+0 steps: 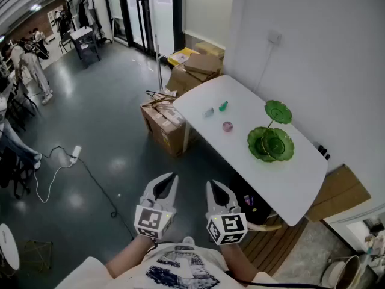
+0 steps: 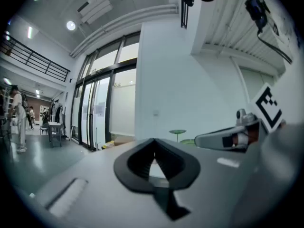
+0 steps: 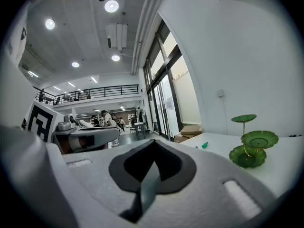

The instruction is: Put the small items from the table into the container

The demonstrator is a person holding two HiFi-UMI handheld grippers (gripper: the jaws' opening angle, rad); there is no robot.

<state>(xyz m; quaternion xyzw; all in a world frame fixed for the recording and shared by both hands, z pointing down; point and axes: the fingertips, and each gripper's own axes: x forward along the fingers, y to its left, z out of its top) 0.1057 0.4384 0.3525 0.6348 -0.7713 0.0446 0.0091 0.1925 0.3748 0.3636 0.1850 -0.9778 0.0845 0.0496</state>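
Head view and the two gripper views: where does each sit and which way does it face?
Head view: on the person's head, steeply down at table, green stand; left hand-held gripper, right hand-held gripper, shirt show.
Left gripper view: rides its hand-held gripper, toward glass doors; own shut jaws, right hand-held gripper beside.
Right gripper view: rides its hand-held gripper, toward table; own shut jaws, left hand-held gripper beside.
Shared: green stand in all three.

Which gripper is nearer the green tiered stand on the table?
Right. The right gripper hangs short of the table edge, below-left of the green tiered stand in the head view. The left gripper sits farther left, over the floor.
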